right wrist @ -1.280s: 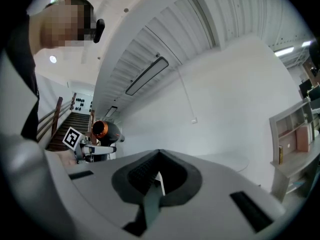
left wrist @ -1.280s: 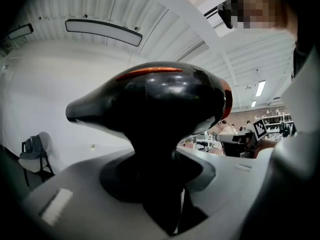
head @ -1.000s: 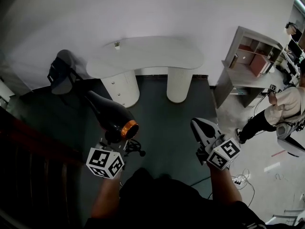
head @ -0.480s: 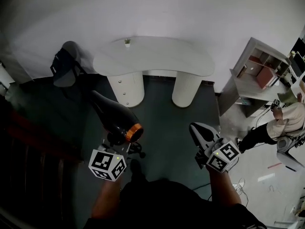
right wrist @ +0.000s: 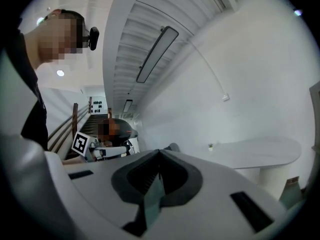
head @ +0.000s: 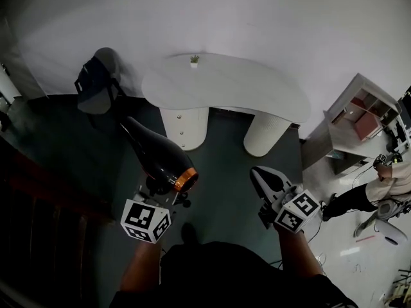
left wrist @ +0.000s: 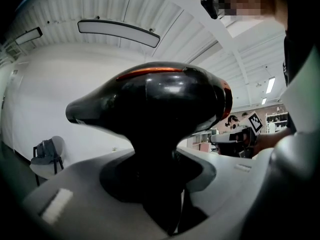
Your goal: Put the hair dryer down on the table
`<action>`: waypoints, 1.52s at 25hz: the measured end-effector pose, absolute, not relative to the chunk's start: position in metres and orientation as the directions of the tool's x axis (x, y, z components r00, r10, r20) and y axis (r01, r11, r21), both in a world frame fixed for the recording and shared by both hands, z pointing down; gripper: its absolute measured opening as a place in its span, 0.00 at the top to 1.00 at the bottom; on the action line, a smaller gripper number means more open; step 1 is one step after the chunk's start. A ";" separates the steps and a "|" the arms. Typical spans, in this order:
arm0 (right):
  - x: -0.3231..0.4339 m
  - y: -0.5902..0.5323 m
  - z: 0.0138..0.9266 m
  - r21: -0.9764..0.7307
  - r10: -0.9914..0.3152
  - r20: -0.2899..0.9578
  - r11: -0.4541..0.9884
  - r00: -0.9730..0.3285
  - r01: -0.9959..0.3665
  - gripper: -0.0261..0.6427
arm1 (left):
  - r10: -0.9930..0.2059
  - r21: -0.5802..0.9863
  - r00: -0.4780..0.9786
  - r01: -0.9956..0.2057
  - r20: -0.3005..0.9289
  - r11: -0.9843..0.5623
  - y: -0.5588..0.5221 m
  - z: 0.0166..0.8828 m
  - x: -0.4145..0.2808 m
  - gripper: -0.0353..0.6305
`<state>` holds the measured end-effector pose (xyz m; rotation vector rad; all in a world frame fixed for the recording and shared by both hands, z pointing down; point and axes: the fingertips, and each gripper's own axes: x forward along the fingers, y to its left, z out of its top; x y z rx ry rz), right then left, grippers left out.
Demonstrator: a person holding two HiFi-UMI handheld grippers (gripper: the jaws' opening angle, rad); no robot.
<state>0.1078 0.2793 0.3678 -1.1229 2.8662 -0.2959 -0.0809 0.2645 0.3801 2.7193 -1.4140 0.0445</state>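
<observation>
Hair dryer [head: 160,159], left, sits clamped by its handle in your left gripper [head: 159,190], well short of the far table [head: 225,85]; your right gripper [head: 264,179], right, is closed and empty. Release early and it drops to the floor [head: 221,165].

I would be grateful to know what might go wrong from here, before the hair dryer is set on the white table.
1. The left tool grips the black hair dryer with the orange ring only by its handle, with the bulky body well clear of the jaws, so it could pivot or slip.
2. A small potted plant stands near the far edge of the white curved table; the dryer's long nozzle might knock it during placement.
</observation>
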 end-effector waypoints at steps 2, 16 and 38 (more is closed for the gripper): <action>0.087 0.266 0.369 -0.193 -0.670 0.034 0.724 -0.742 -0.662 0.94 | -0.816 0.062 0.575 -0.818 0.057 -0.572 0.251 0.381 -0.099 0.68; 0.002 0.218 0.382 -0.216 -0.663 0.050 0.723 -0.747 -0.656 0.94 | -0.812 0.099 0.581 -0.813 0.062 -0.574 0.205 0.400 -0.181 0.68; 0.036 0.008 0.402 -0.330 -0.585 0.038 0.758 -0.810 -0.563 0.94 | -0.866 0.112 0.482 -0.875 0.132 -0.470 0.013 0.406 -0.162 0.68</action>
